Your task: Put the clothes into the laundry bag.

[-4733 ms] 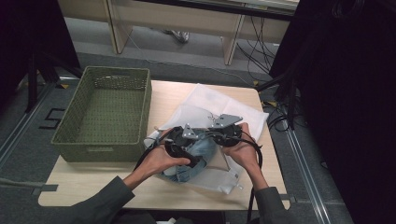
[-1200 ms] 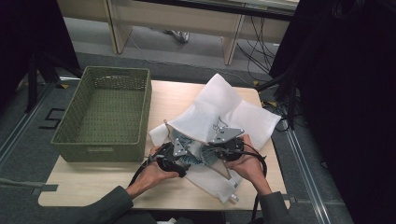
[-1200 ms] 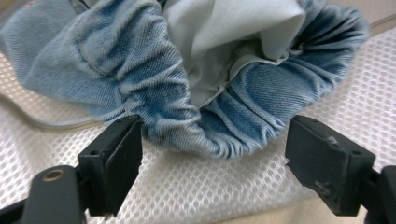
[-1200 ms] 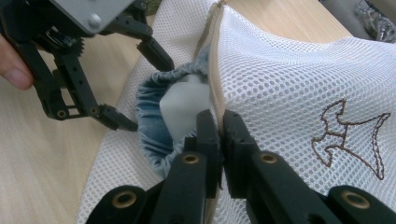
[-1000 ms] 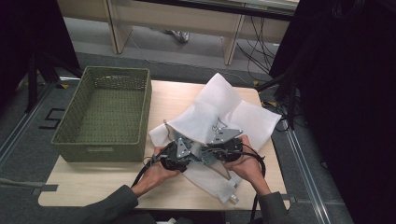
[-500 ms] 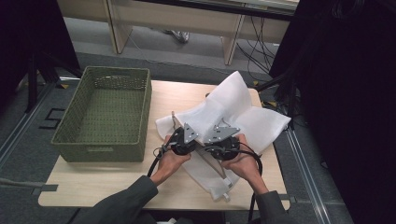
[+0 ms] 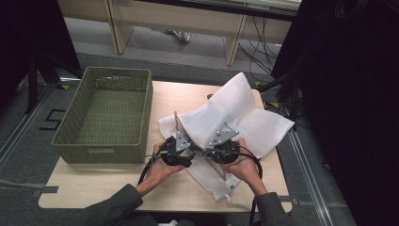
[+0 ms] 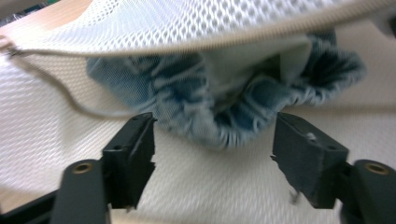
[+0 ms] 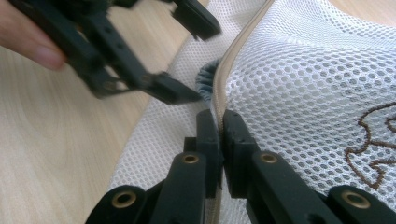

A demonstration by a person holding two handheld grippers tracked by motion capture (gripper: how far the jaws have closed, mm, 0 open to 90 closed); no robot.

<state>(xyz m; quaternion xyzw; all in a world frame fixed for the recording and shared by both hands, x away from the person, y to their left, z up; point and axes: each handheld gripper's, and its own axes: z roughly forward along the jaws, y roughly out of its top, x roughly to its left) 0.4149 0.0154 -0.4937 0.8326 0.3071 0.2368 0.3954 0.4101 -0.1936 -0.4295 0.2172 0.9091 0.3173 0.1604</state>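
My right jaws (image 9: 218,126) are pressed together on the beige zipper edge (image 9: 233,60) of the white mesh laundry bag (image 7: 235,113), pinching that rim and holding the mouth of the bag up off the pale wooden bench (image 7: 117,188). My left jaws (image 8: 212,140) stand spread and have just been opening; nothing is pressed between them. Just ahead of them, at the mouth of the bag, sits a bunched blue denim garment with a gathered edge (image 8: 224,102), tucked under the lifted rim; its fold hangs between the two left pads, though I think it touches neither, as the picture is blurred there. A thin grey cord (image 8: 60,93) trails across the mesh to the left of my left jaws. Beyond my left hand (image 7: 157,169), well apart from the bag, stands a green woven rectangular basket (image 7: 101,146).
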